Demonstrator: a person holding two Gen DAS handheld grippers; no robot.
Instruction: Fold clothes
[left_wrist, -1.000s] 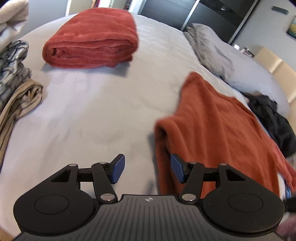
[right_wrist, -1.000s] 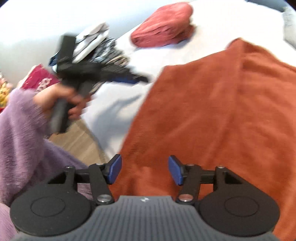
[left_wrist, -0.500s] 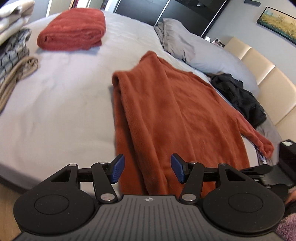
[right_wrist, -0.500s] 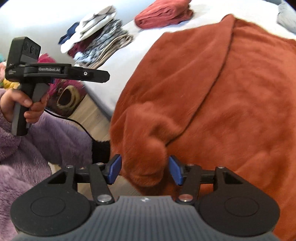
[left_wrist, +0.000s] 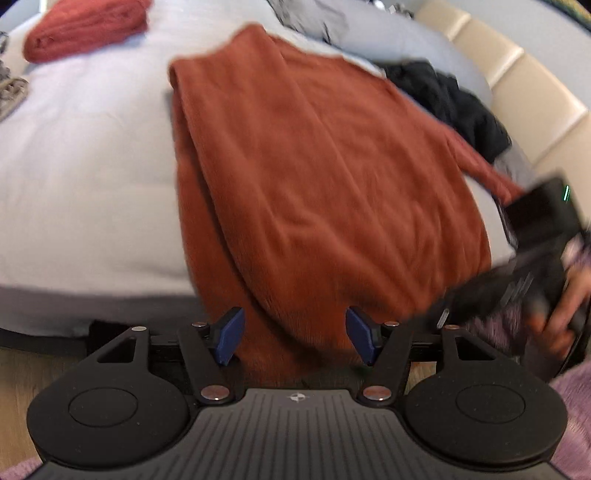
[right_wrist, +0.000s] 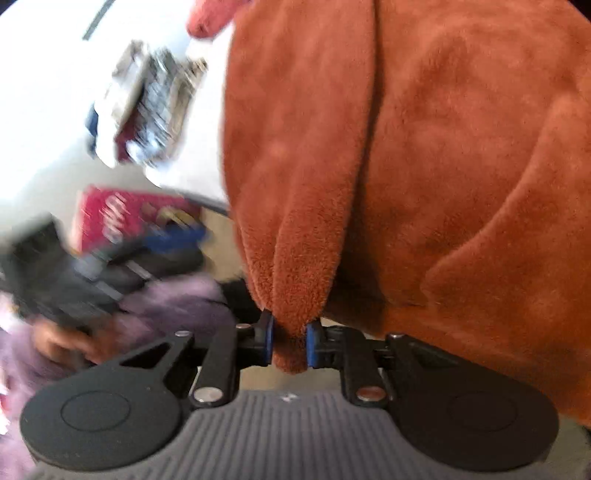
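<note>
Right tool now pinching the rust-orange fleece garment's hem

Earlier parted, the right tool (right_wrist: 290, 341) is closing on the rust-orange fleece garment (left_wrist: 325, 177); the left tool (left_wrist: 295, 339), opening, grips nothing.

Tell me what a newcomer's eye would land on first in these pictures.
The rust-orange fleece garment dominates, spread across the pale grey bed and hanging over its near edge. The right gripper is closing on a bunched corner of it, pads pressing the fabric, while the left gripper is opening around the hanging hem. A folded red blanket lies at the bed's far left.
</note>
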